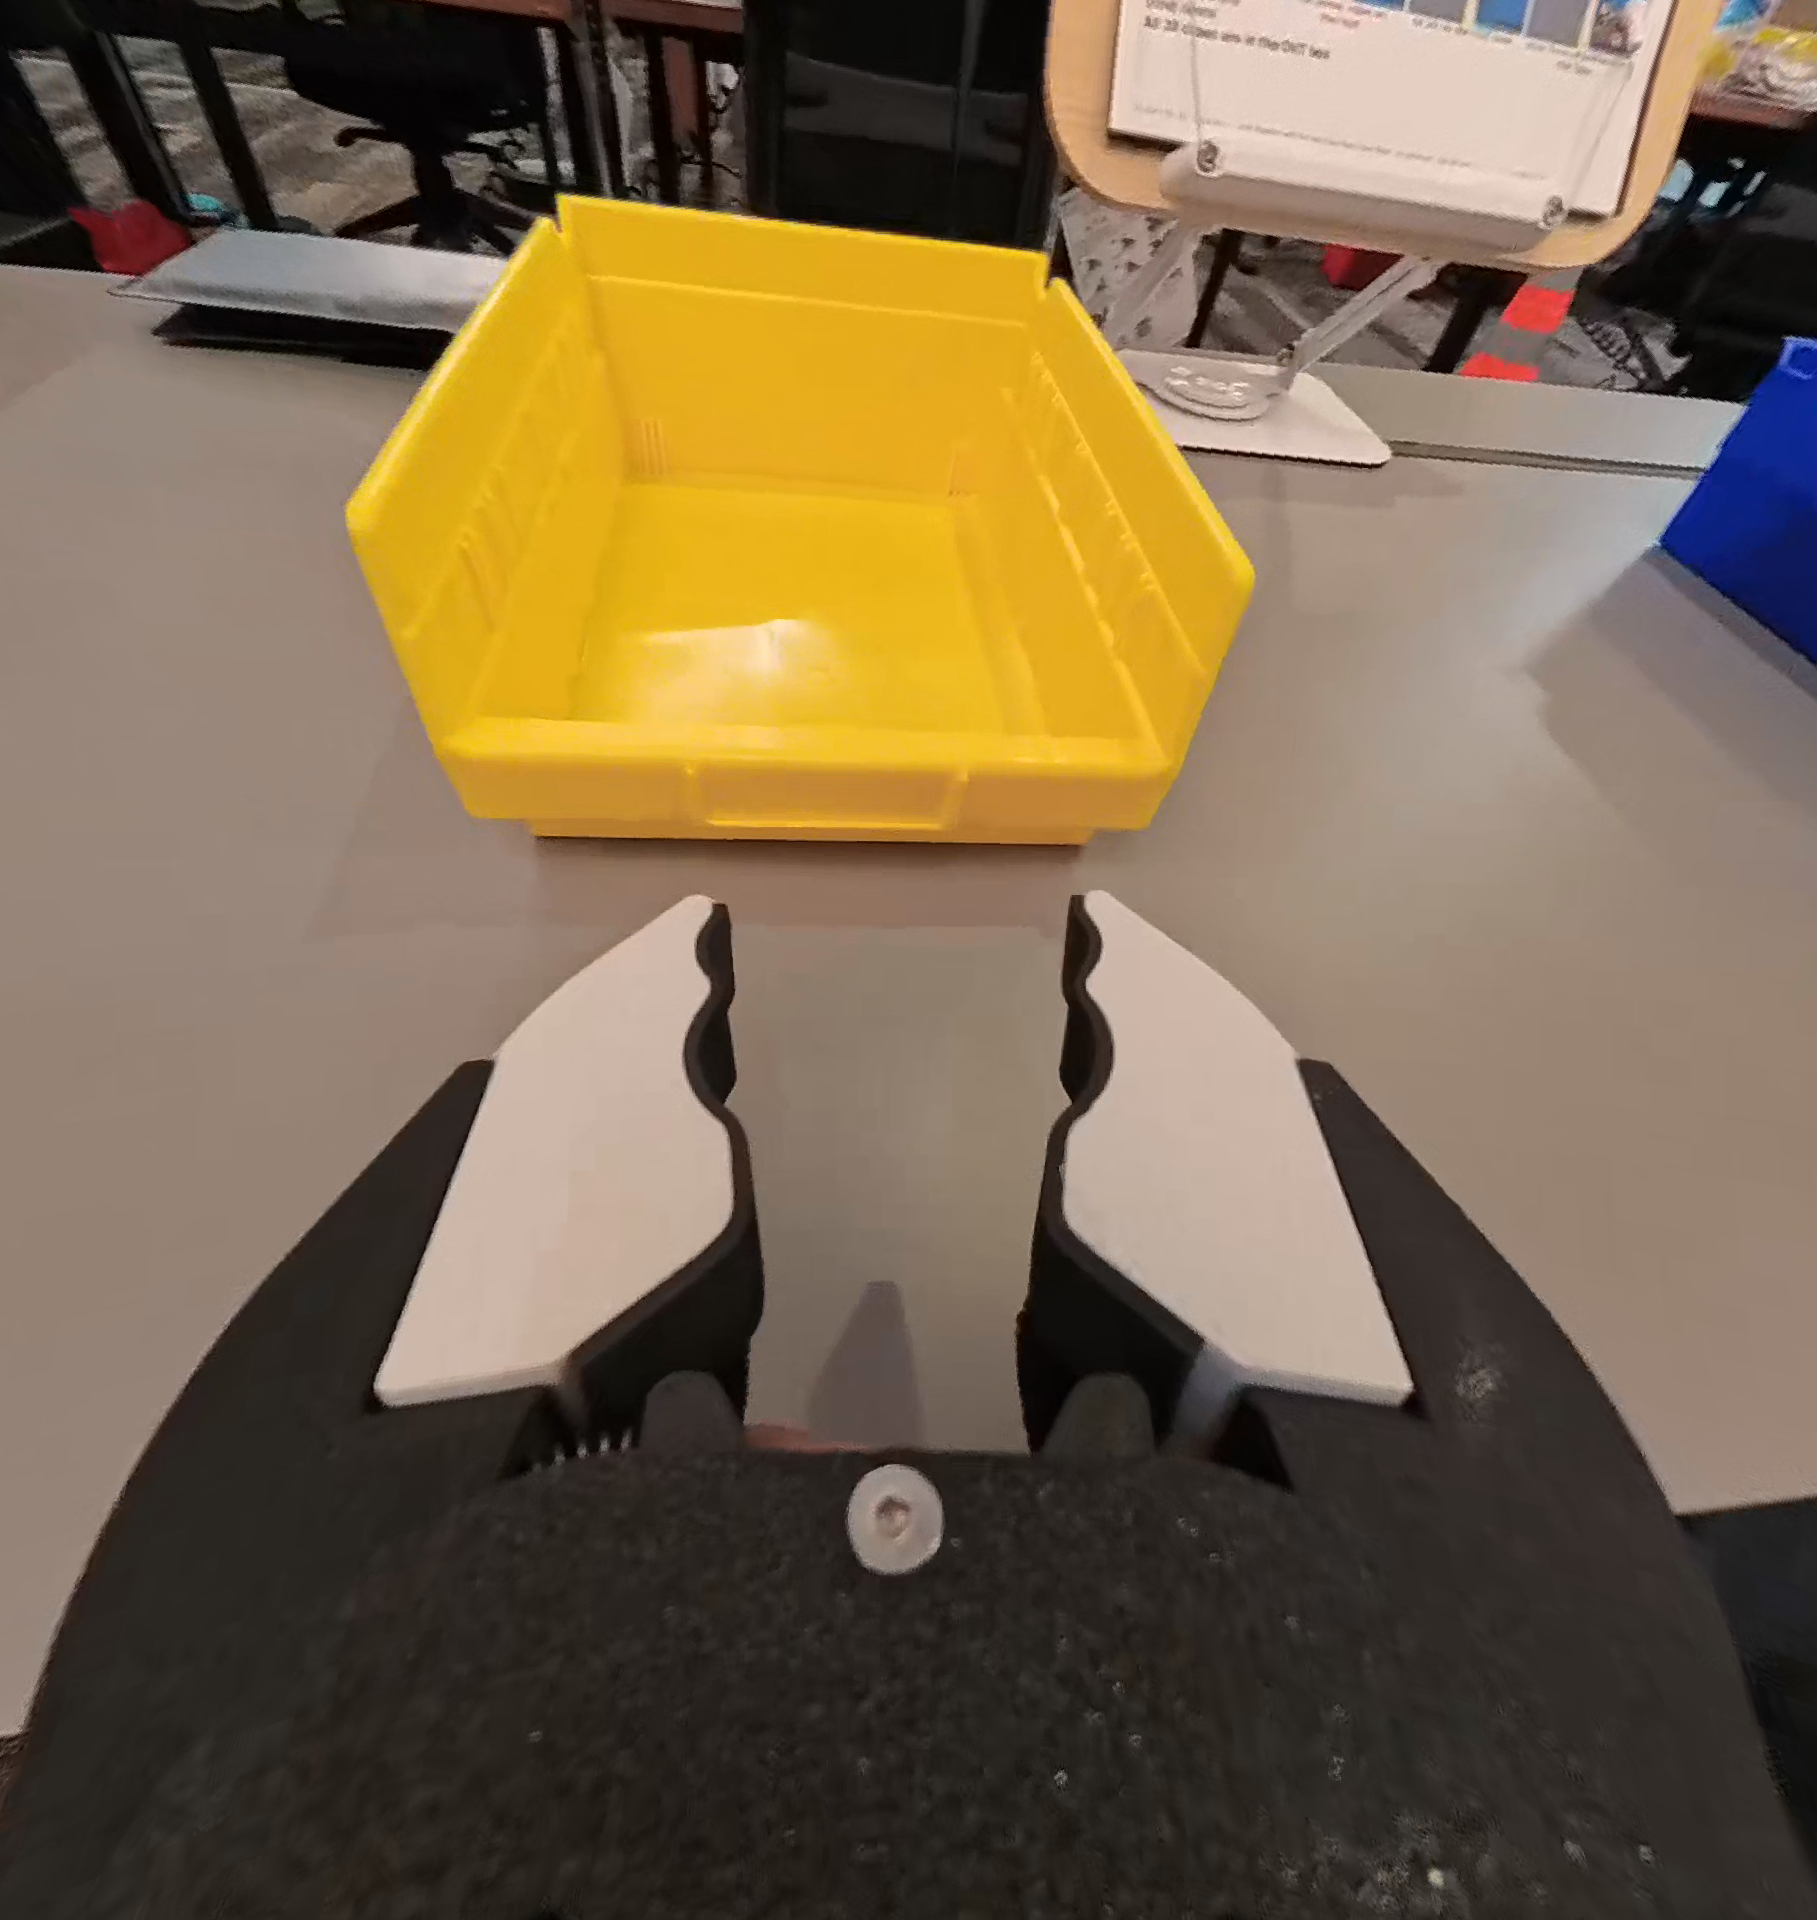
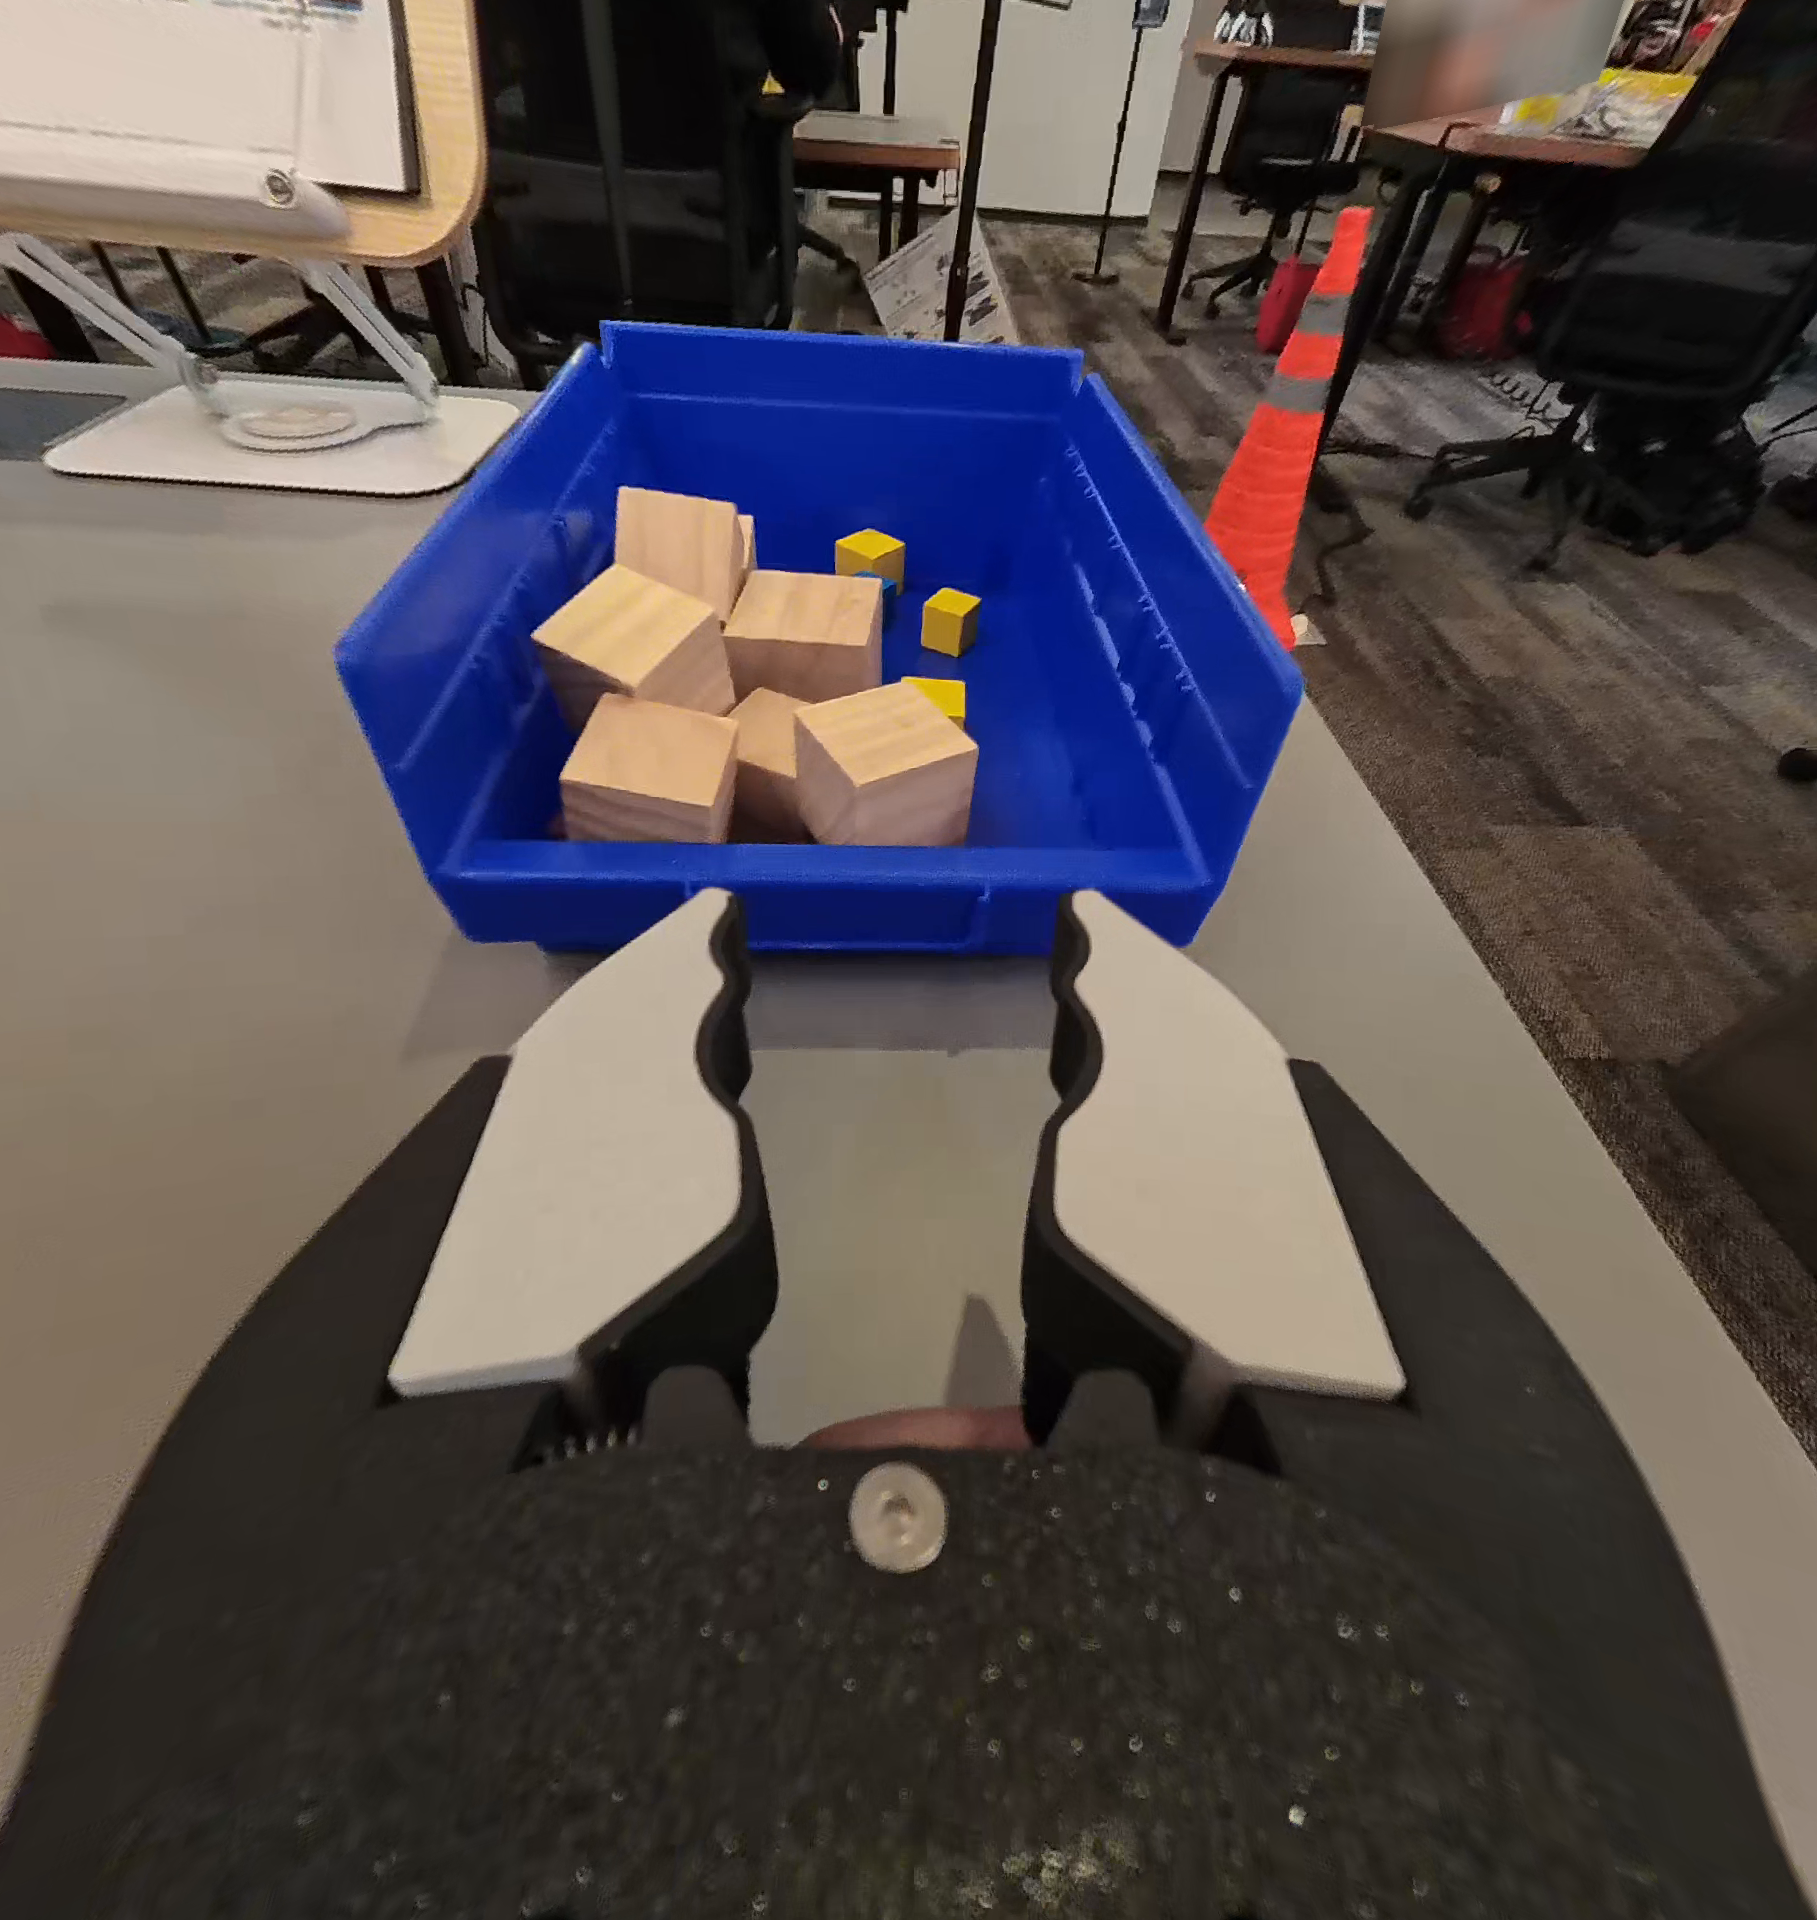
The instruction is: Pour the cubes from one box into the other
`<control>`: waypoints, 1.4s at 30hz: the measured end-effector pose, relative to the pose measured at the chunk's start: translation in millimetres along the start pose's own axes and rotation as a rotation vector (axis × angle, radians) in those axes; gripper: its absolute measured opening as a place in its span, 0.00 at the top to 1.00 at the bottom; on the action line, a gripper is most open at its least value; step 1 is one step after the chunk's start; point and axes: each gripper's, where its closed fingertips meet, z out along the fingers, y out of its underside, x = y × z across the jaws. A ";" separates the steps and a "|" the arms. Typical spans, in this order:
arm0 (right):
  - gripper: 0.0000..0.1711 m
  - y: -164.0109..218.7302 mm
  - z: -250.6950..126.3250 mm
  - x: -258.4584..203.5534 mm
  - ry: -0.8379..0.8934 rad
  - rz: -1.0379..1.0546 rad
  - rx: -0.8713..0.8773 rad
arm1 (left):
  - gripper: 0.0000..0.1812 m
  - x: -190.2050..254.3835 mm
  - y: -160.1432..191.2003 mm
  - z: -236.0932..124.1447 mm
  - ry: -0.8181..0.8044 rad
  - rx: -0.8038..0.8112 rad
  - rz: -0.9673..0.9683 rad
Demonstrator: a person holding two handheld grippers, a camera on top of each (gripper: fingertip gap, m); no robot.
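Note:
An empty yellow box (image 1: 530,582) stands on the grey table (image 1: 156,831) ahead of my left gripper (image 1: 896,914), which is open and empty a short way before the box's low front lip. A blue box (image 2: 1143,644) stands ahead of my right gripper (image 2: 899,909), which is open and empty with its tips just before the box's front lip. The blue box holds several large wooden cubes (image 2: 649,769) and a few small yellow cubes (image 2: 951,620), with a small blue cube partly hidden behind them. The blue box's corner shows at the right of the left wrist view (image 1: 1787,520).
A white tilted stand with a paper sheet (image 1: 1382,94) rests at the table's far edge between the boxes; its base (image 2: 291,436) shows left of the blue box. A flat dark pad (image 1: 301,301) lies far left. The table's right edge (image 2: 1506,935) runs close beside the blue box; an orange cone (image 2: 1288,436) stands on the floor.

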 end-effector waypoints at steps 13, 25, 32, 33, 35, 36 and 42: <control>0.62 5.6 17.9 0.4 -0.043 -0.032 -0.075 | 0.66 11.6 -18.7 25.8 0.013 0.024 -0.040; 0.63 0.6 -0.9 8.6 -0.086 0.078 -0.025 | 0.67 31.3 -21.4 40.7 0.060 0.022 -0.048; 0.64 1.4 -6.0 9.5 -0.075 0.062 -0.028 | 0.66 36.9 -16.6 43.6 0.093 0.000 -0.084; 0.65 -3.8 -7.6 9.4 -0.079 0.087 -0.004 | 0.66 41.4 -15.2 42.7 0.108 -0.001 -0.080; 0.66 -13.2 -9.1 8.7 -0.092 0.140 0.051 | 0.66 55.9 -8.0 43.5 0.143 -0.039 -0.059; 0.66 -14.0 -7.8 10.2 -0.092 0.141 0.059 | 0.65 70.1 -3.1 44.5 0.187 -0.072 -0.059; 0.62 5.1 4.6 49.2 -0.004 0.083 -0.021 | 0.61 250.5 12.3 57.9 0.496 -0.169 0.084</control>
